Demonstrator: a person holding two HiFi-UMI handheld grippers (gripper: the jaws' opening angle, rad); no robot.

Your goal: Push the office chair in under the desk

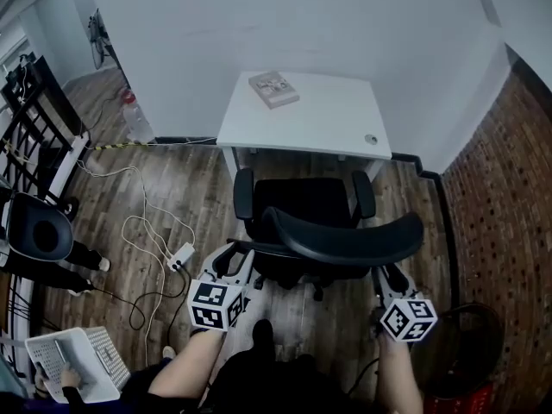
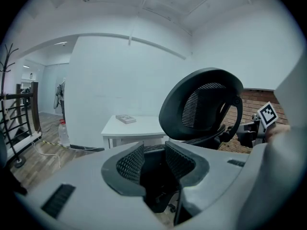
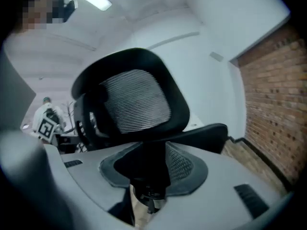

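Observation:
The black office chair [image 1: 302, 201] stands in front of the white desk [image 1: 332, 119], its seat partly under the desk edge and its curved mesh backrest [image 1: 345, 235] towards me. My left gripper [image 1: 235, 255] is at the lower left of the chair's back; its jaws [image 2: 156, 159] stand open, and the dark seat shows through the gap. My right gripper [image 1: 386, 276] is below the backrest's right end. In the right gripper view a black bar of the chair's frame [image 3: 144, 169] fills the gap between its jaws and hides the left pad.
A book [image 1: 273, 89] lies on the desk. A power strip [image 1: 181, 255] with loose cables lies on the wood floor at the left. There is a bottle [image 1: 134, 115] by the wall, a white basket [image 1: 78, 360] at the lower left, a dark bin [image 1: 470, 343] at the lower right and a brick wall [image 1: 509, 197] on the right.

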